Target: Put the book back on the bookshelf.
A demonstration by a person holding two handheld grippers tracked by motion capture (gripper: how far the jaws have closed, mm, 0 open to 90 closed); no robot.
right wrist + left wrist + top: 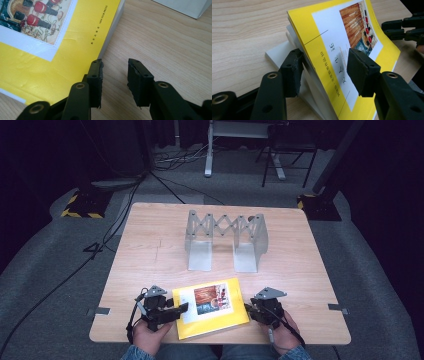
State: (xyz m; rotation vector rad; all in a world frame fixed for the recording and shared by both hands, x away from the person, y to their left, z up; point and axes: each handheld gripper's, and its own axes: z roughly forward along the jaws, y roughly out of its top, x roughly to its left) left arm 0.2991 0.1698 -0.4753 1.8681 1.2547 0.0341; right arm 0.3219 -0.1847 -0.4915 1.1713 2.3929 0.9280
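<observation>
fingers (292,72) of my left gripper (324,72) straddle the lifted yellow book (332,45) edge unclosed; right gripper (115,80) spread beside it, low over the table (170,45).

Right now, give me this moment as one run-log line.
left claw: open, straddling lifted cover of yellow book | right claw: open, beside book edge | metal rack: untouched

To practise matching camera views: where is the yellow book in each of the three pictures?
High view: yellow book at the near table edge, between both grippers.
Left gripper view: centre, its near edge lifted between the left gripper fingers.
Right gripper view: upper left, flat on the table.
Shared landmark: the cover's picture.
</observation>
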